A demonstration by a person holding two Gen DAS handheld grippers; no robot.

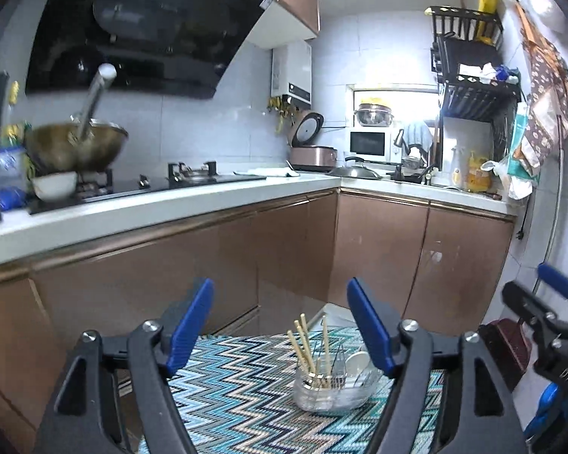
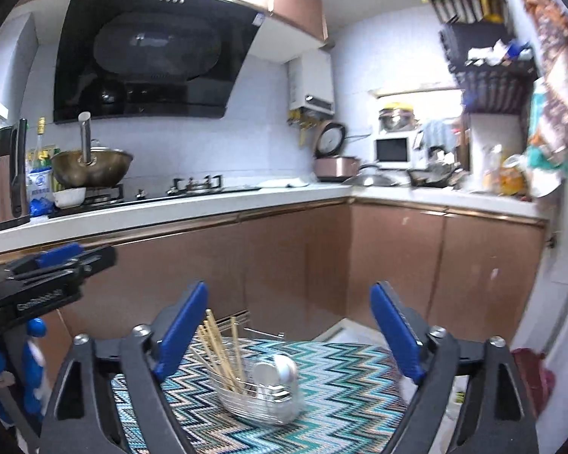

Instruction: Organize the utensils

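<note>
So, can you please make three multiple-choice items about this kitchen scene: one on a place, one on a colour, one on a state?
1. Where does the glass bowl with the utensils stand?
A. on the zigzag cloth
B. on the stove
C. inside the microwave

2. What colour are the pads of the left claw?
A. red
B. blue
C. white

3. In what state is the right claw?
A. shut on a spoon
B. shut on chopsticks
C. open, holding nothing

Answers: 1 A, the bowl rests on the patterned cloth in both views. 2 B, both pads show blue. 3 C, its jaws stand wide apart, and the chopsticks and spoon lie in the bowl.
</note>
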